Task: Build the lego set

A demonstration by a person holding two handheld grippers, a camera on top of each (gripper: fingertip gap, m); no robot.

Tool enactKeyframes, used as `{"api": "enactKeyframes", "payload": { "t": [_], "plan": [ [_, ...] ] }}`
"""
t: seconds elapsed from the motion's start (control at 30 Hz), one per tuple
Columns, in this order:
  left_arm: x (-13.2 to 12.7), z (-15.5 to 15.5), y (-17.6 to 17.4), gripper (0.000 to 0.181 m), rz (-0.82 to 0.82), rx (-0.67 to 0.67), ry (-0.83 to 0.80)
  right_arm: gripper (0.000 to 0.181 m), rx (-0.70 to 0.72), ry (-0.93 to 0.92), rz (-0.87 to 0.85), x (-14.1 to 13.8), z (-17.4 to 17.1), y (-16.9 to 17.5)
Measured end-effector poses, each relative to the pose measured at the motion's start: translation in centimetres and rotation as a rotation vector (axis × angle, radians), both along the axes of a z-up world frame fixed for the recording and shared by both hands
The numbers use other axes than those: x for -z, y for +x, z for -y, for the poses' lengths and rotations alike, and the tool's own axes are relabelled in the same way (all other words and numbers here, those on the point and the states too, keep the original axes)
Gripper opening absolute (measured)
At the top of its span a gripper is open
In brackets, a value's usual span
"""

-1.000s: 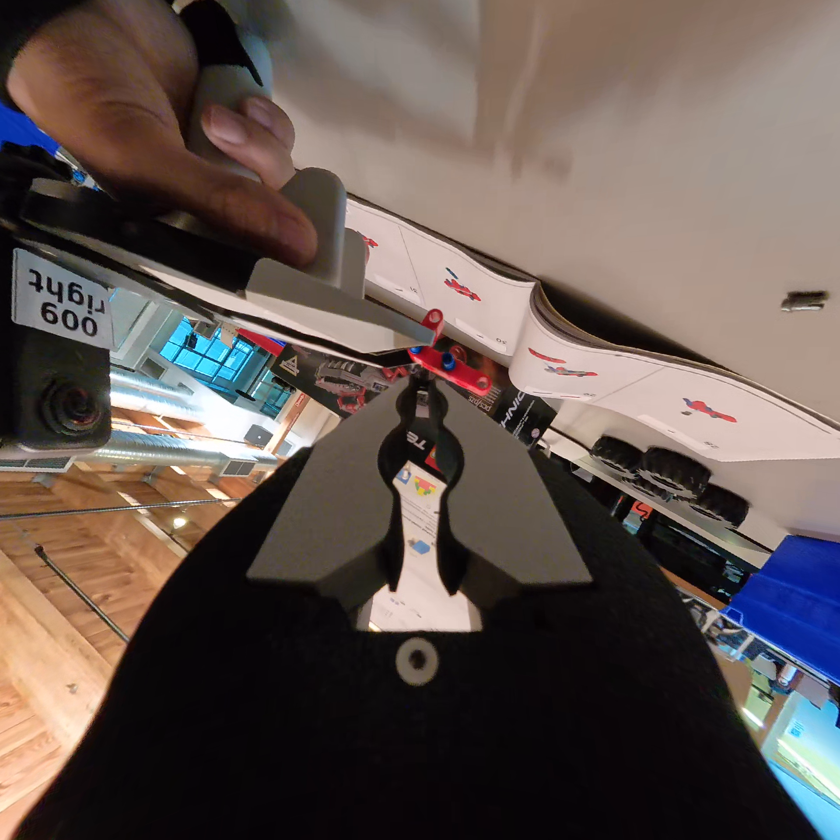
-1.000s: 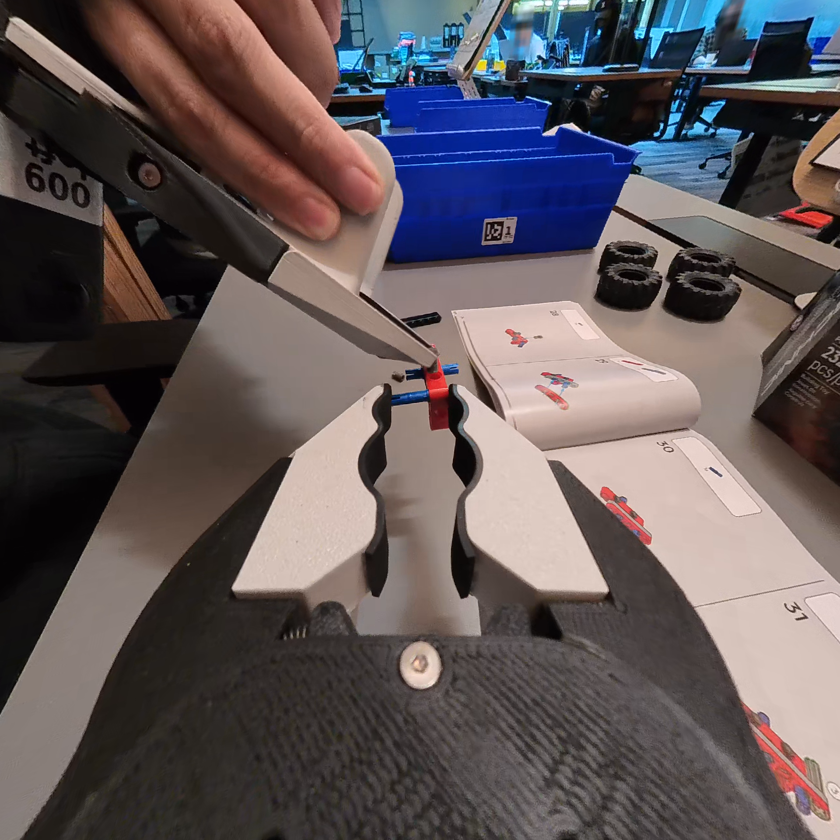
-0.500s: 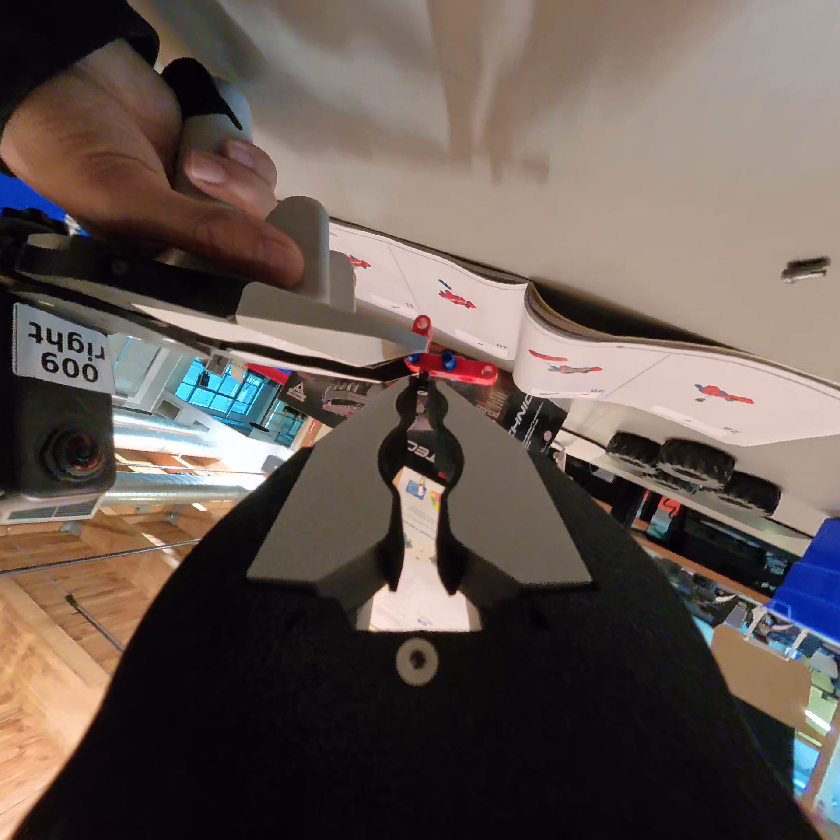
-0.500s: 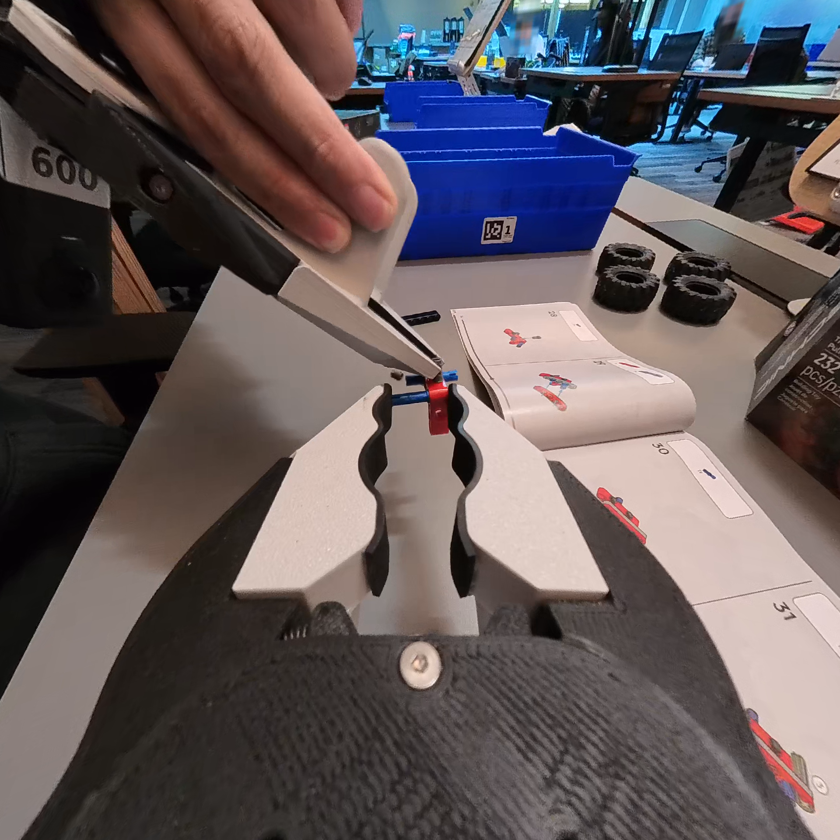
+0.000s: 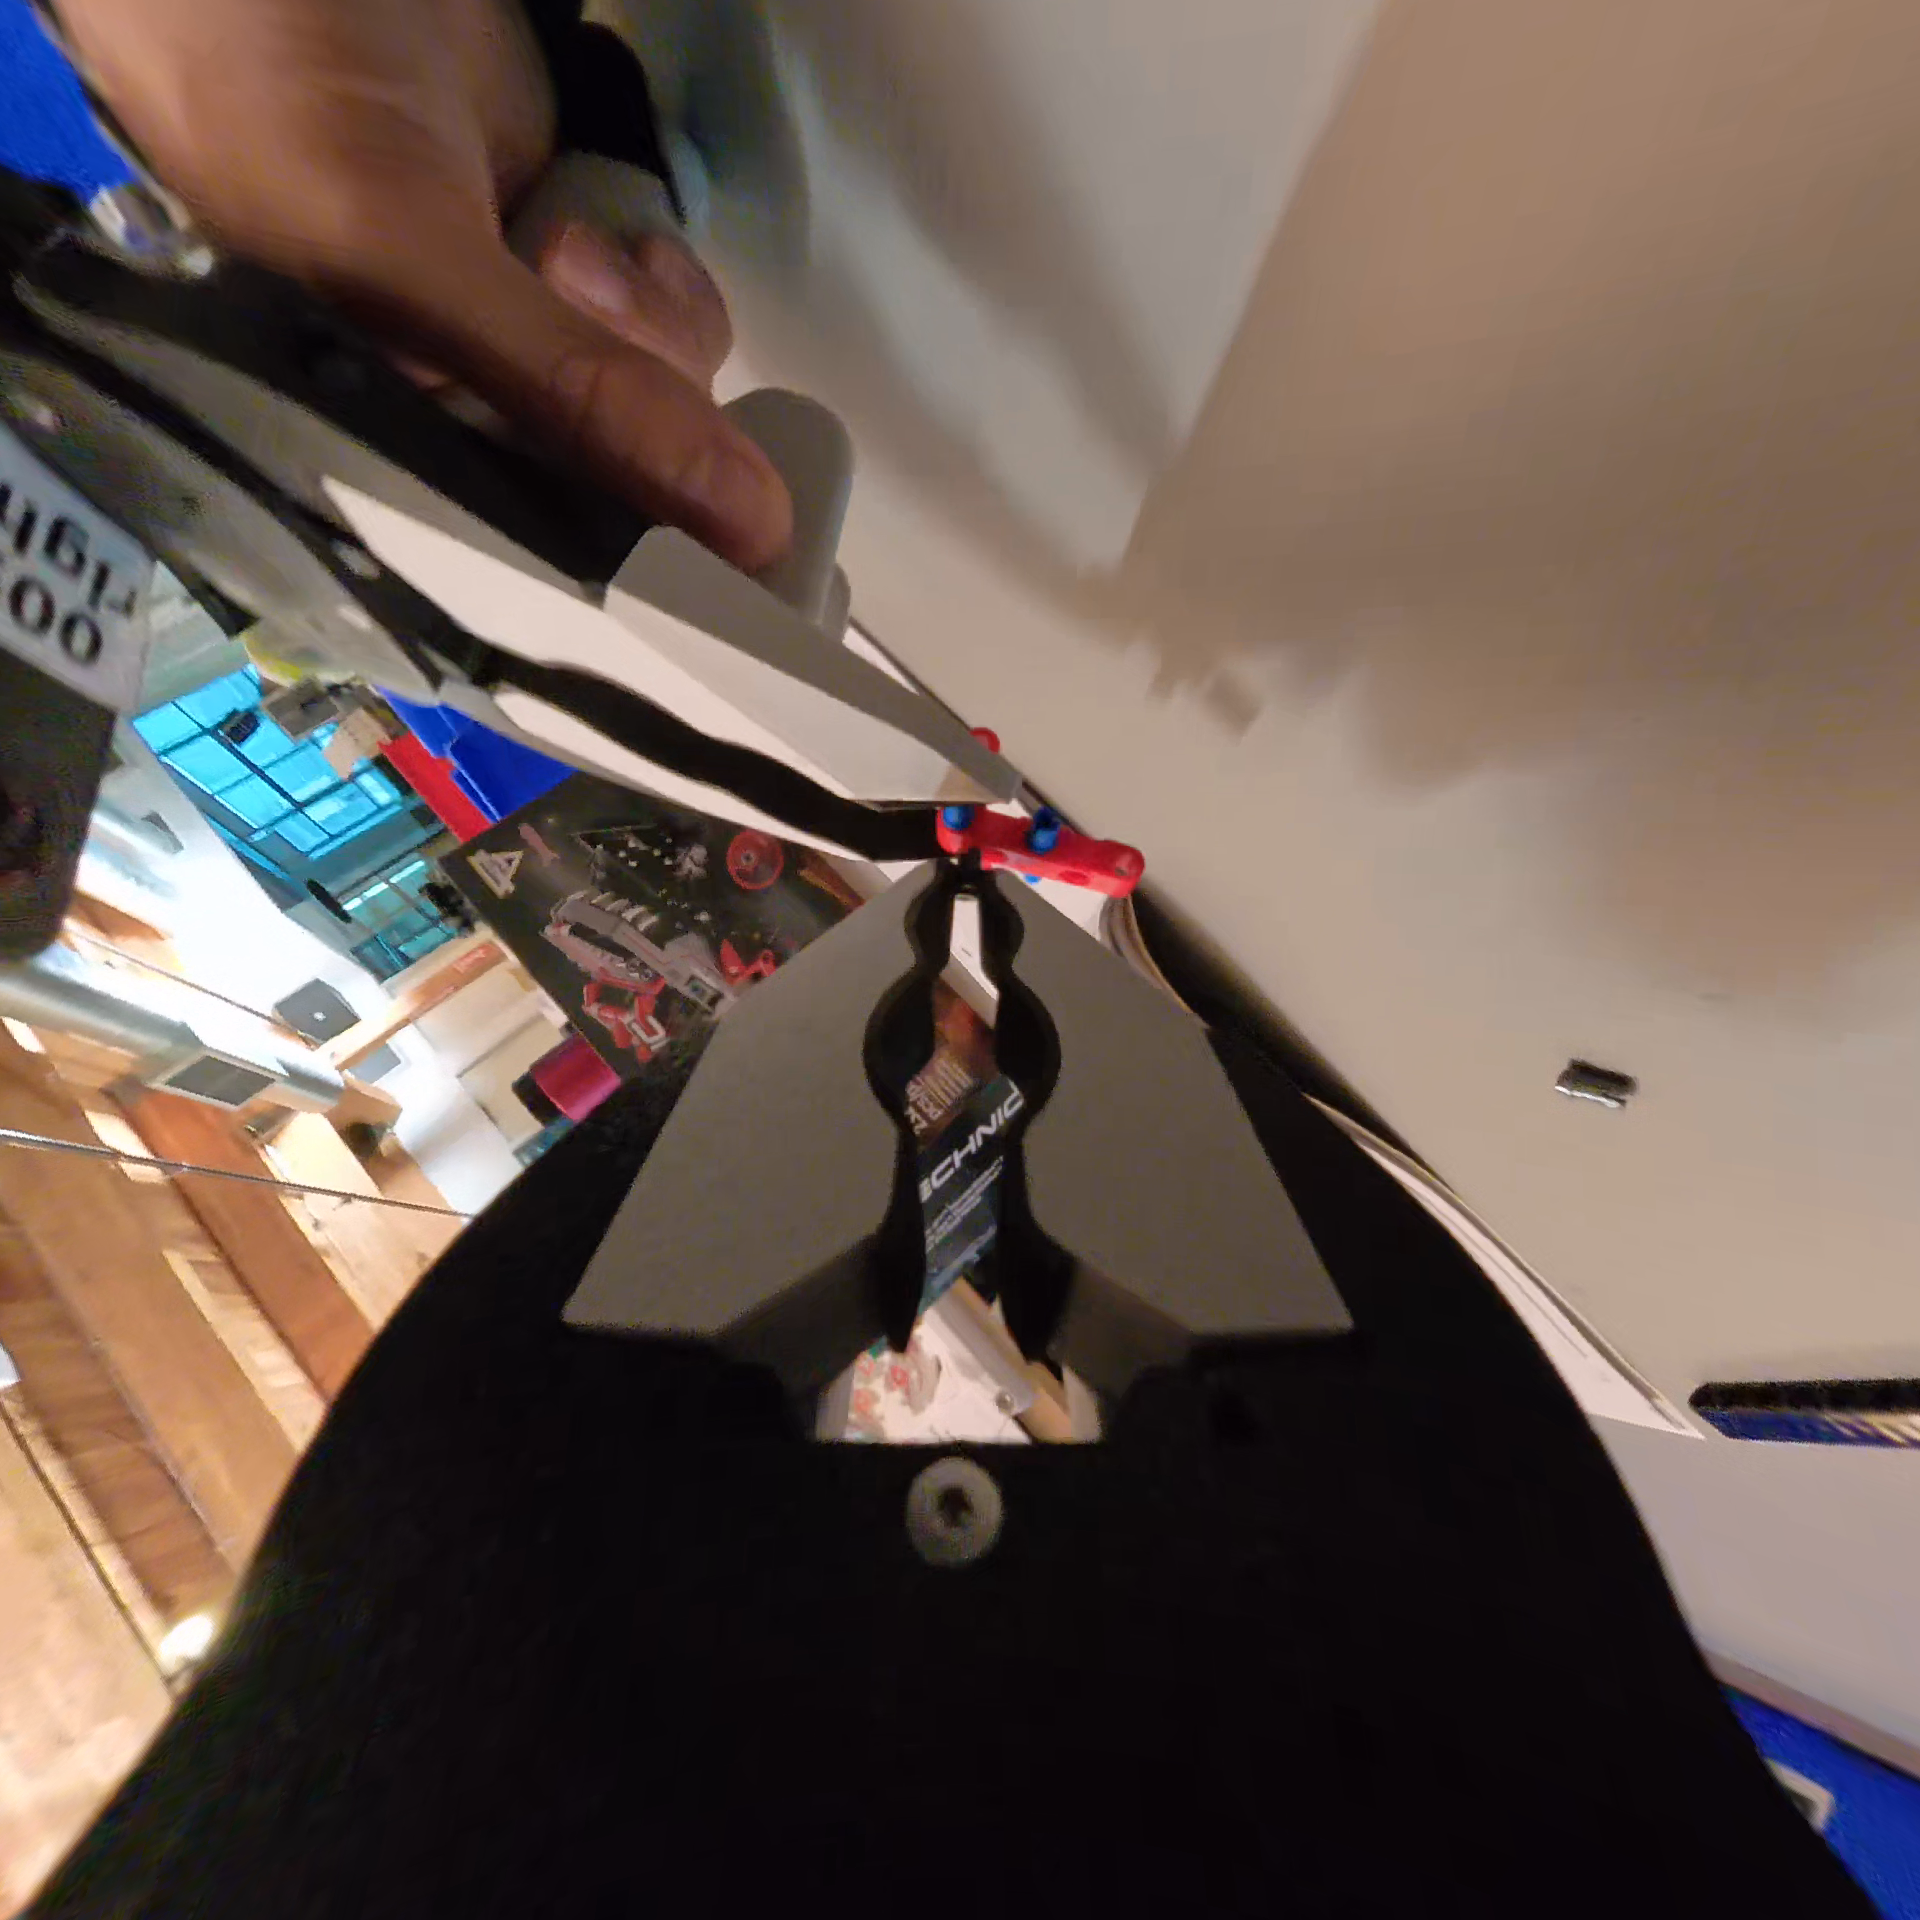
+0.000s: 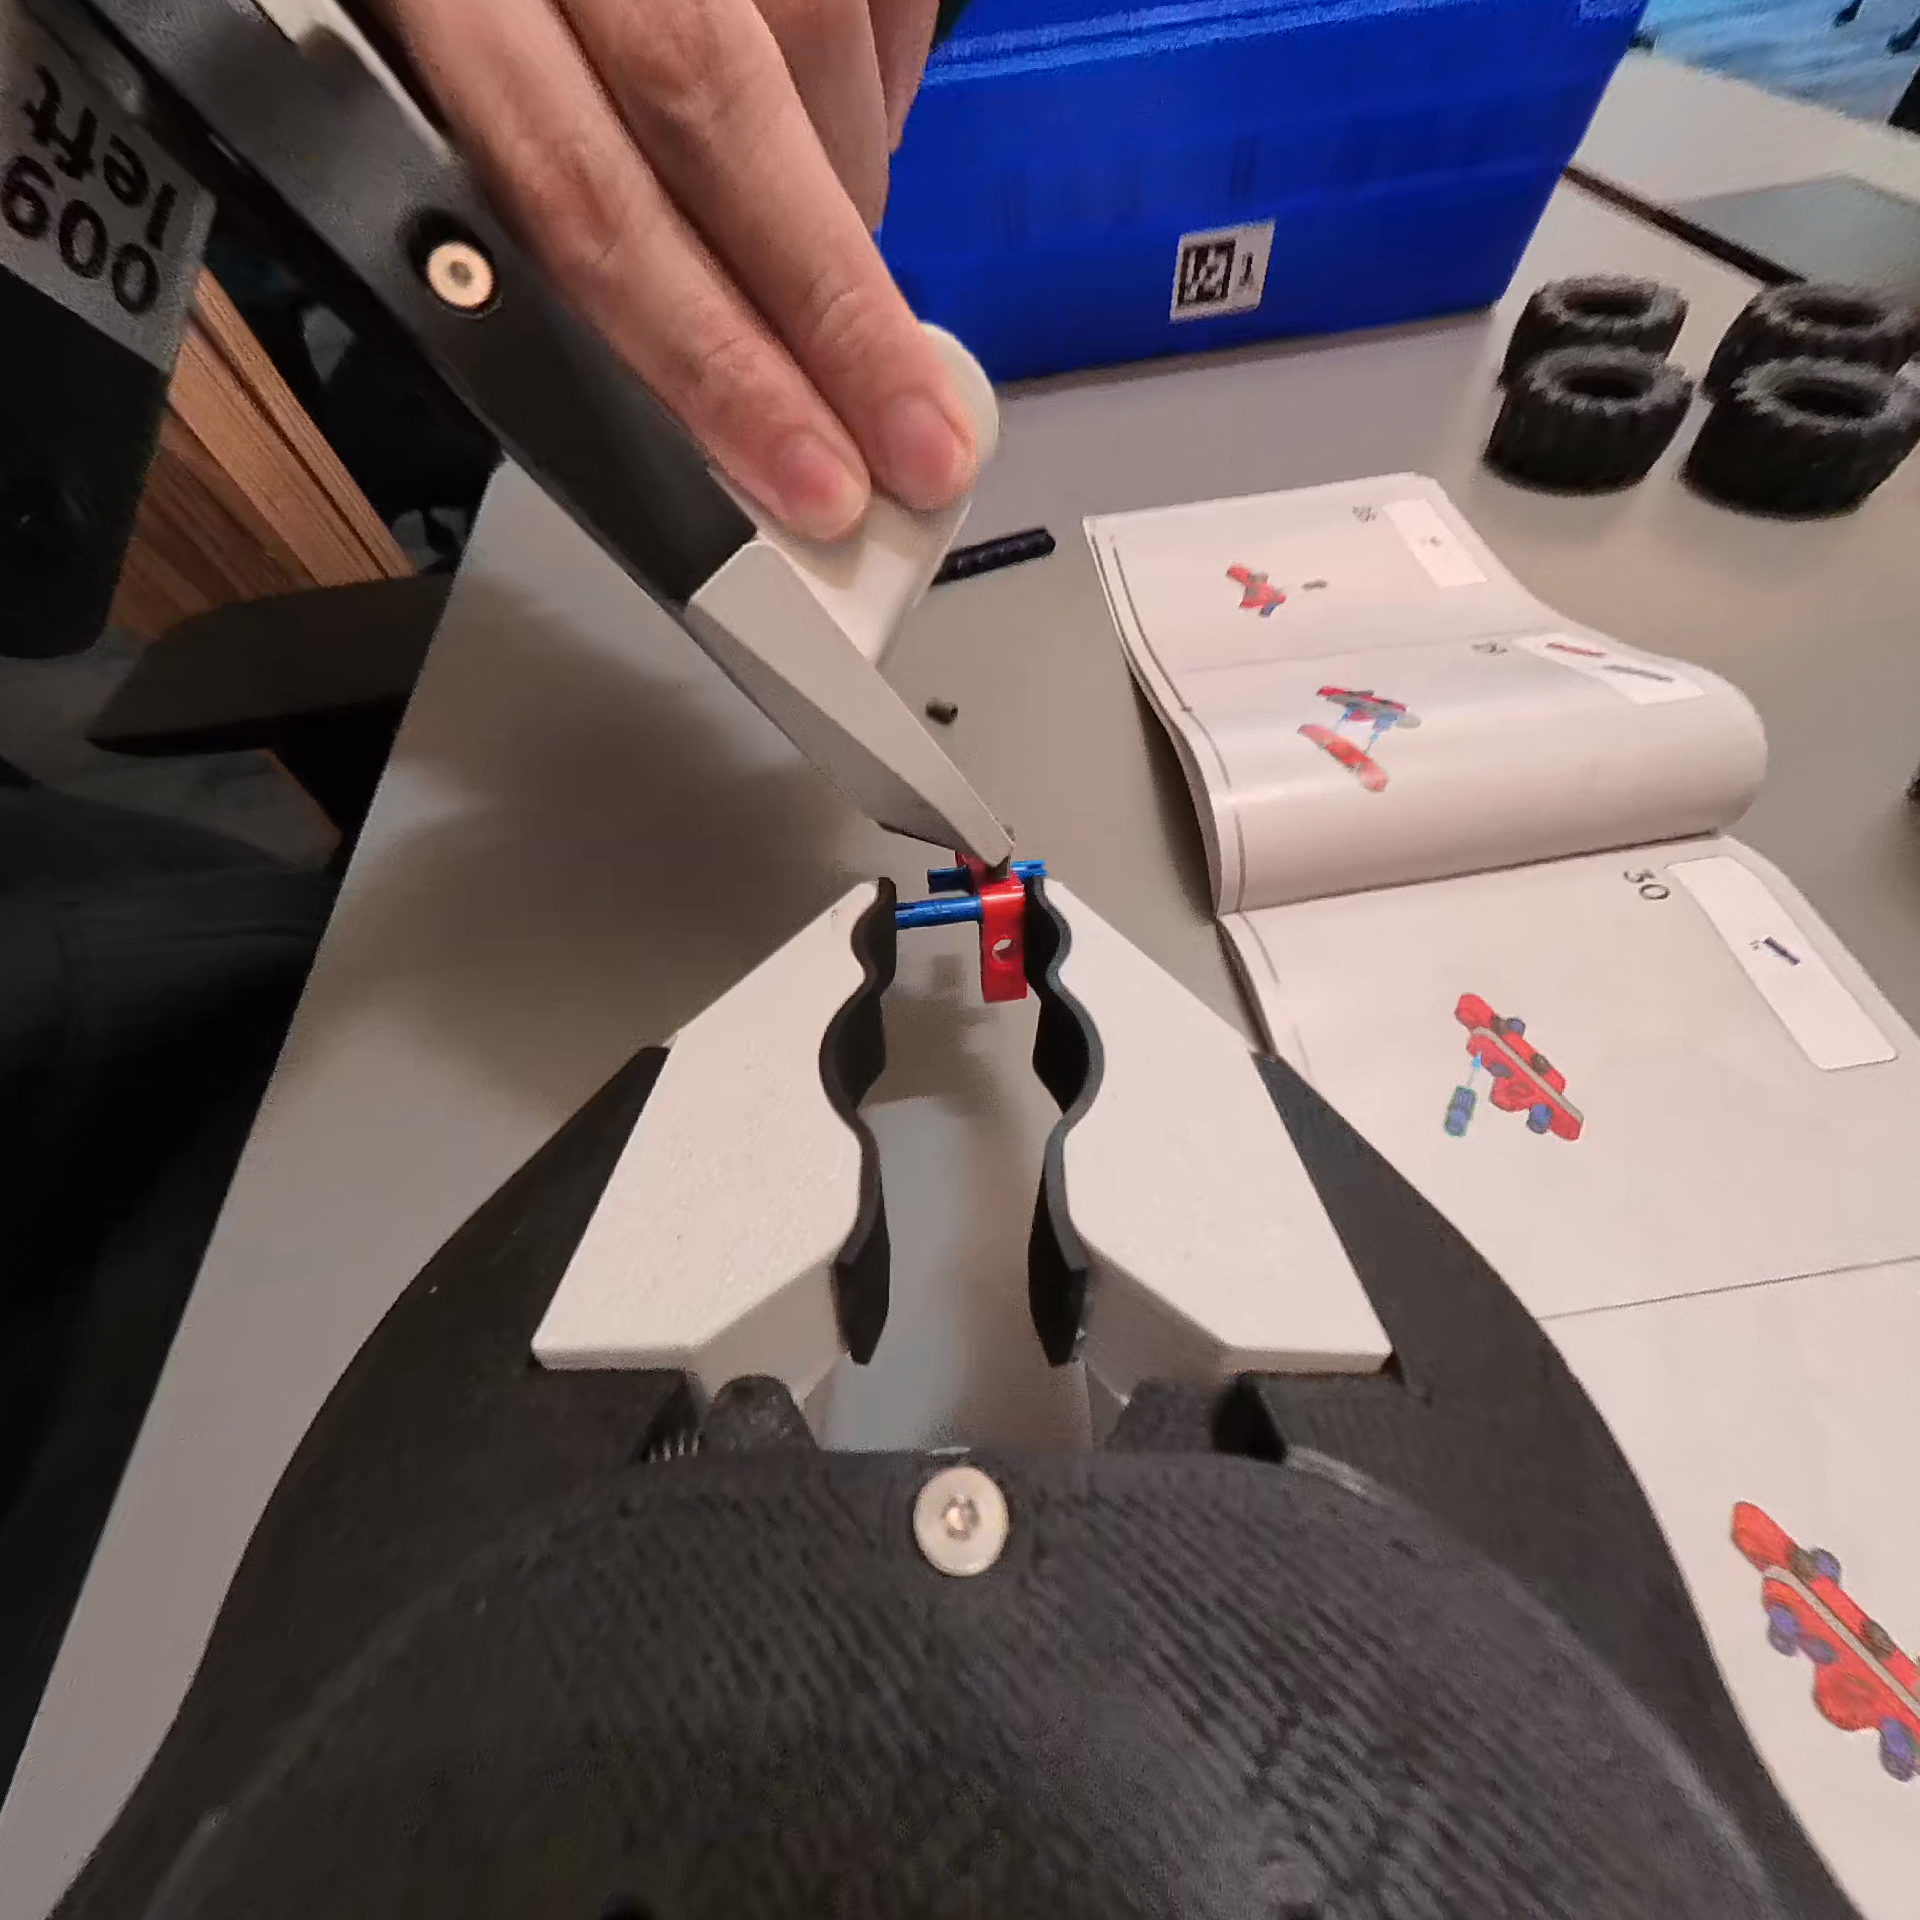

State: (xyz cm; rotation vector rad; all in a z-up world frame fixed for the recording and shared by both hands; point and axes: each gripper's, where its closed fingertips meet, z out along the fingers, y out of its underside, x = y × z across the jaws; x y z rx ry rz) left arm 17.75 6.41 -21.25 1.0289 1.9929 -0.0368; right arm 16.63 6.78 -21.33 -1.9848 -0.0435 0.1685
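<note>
A small red beam (image 6: 1003,940) with blue pins (image 6: 935,914) through it is held above the grey table. My right gripper (image 6: 961,899) is shut on it, one finger on a pin's end and the other on the beam's side. My left gripper (image 6: 987,844) comes in from the upper left, shut, with its tips touching the beam's far end. In the left wrist view the beam (image 5: 1049,854) lies just past my left gripper (image 5: 966,883). The right gripper (image 5: 977,805) reaches it from the left. I cannot see whether the left tips pinch anything small.
An open instruction booklet (image 6: 1455,727) lies to the right. Several black tyres (image 6: 1590,416) and a blue bin (image 6: 1247,156) stand behind it. A black rod (image 6: 997,545) and a small dark pin (image 6: 940,710) lie on the table (image 6: 623,779). The set's box (image 5: 644,935) stands nearby. The tips of both grippers are at nearly the same place.
Both grippers have moved forward together toward the blue bin, with the red beam still between them. The left gripper has rolled and now points more steeply down at the beam.
</note>
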Motion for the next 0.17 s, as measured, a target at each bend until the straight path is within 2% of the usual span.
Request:
{"api": "enactKeyframes", "payload": {
  "t": [0.17],
  "plan": [
    [1.26, 0.33, 0.06, 0.002, 0.009, 0.055, 0.026, 0.022, 0.010, -0.089, -0.004, 1.37, 0.28, 0.20]
  ]
}}
